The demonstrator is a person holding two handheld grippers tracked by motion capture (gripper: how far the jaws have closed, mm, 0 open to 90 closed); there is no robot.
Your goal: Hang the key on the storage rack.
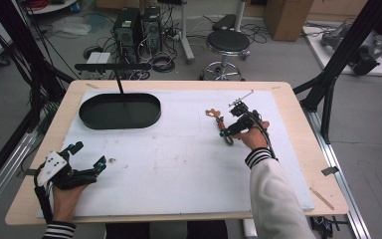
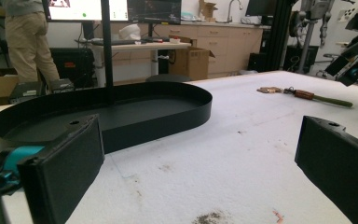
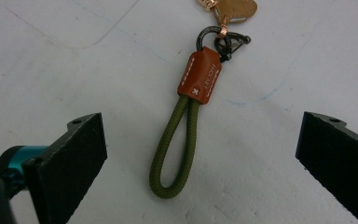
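A keychain (image 3: 186,126) is laid flat on the white mat (image 1: 179,164) that covers the table (image 1: 288,99), on the right half of the surface. It is made up of an olive-green cord loop (image 3: 172,149), a brown leather tab (image 3: 200,74) with white stitching, a dark metal shackle (image 3: 221,39) and a gold-coloured charm (image 3: 235,9). In the high view the keychain (image 1: 222,127) is seen just beside the right gripper (image 1: 241,122), which is held in the person's right hand (image 1: 253,137) above the mat. In the right gripper view the jaws are spread wide, one at each side of the cord loop, and no contact with the keychain is made; the cord loop lies between them, nearer the left jaw in that view.

The left gripper (image 1: 87,159) is held low over the near left corner of the mat by the left hand (image 1: 67,199). Its jaws are also spread wide and nothing is held between them. In the left gripper view a black oval tray (image 2: 121,116) is seen ahead of the jaws, with a thin black post (image 2: 106,46) rising from it; the keychain (image 2: 307,96) lies well apart, at the far right.

In the high view the black oval tray (image 1: 87,117) is placed on the far left part of the mat, well apart from the keychain. A small dark stain (image 1: 112,160) marks the mat just beside the left gripper.
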